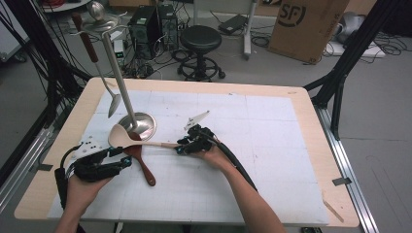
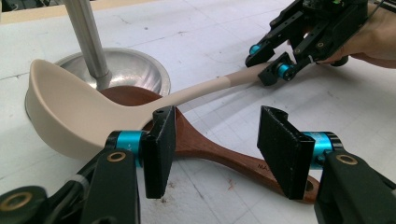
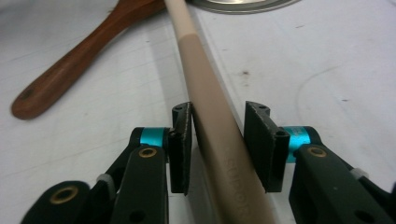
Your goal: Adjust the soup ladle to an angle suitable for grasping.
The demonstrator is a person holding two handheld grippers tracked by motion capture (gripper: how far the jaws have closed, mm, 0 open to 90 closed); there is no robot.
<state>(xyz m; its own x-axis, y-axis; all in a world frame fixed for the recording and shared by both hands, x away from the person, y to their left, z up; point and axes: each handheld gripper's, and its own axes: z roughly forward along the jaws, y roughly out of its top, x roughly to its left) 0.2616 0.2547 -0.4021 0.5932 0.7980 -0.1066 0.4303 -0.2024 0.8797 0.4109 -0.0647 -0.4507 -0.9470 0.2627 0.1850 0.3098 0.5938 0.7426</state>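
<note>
Beige ladle lies on the counter in the high view, its bowl against the round base of the steel utensil stand, where another spoon hangs, and over a wooden spatula. The right hand-held gripper sits at the handle's end; the left hand-held gripper waits near the spatula.

Left gripper view: the left hand-held gripper stands open with nothing pinched, the spatula lying beyond its jaws.

Right gripper view: the right hand-held gripper straddles the ladle handle; 1 pad touches it while the other shows a gap, so it is not yet clamped.

This looks like the grasping step. Next, the jaws should close fully, then lift the ladle, likely towards a hook on the stand.
</note>
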